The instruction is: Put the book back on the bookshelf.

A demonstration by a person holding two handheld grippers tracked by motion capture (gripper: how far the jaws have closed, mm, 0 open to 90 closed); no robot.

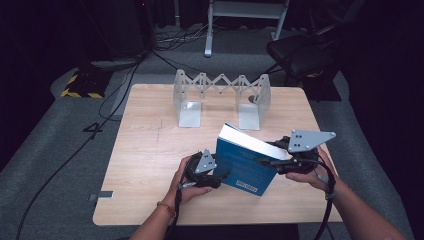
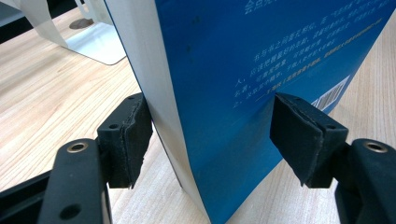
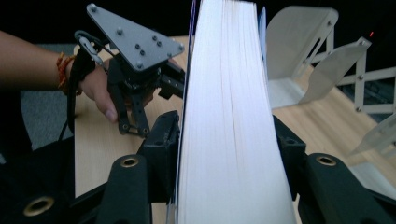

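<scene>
Right gripper [image 1: 280, 156] jaws clamp the blue book [image 1: 247, 162] across its page block, tilting it up off the surface [image 1: 150, 145]. Left gripper [image 1: 216, 176] jaws straddle its lower corner, open, steadying it for the rack [image 1: 220, 97].

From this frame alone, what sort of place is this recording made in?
Probably a recording studio or lab set-up rather than a home: a lone wooden table stands on grey carpet amid dark surroundings, cables trail across the floor, and a black and yellow hazard-striped floor plate lies at the back left.

Expandable metal bookend rack [image 1: 221, 97] on wooden table [image 1: 145, 150]; dark chair [image 1: 300, 52] behind
</scene>
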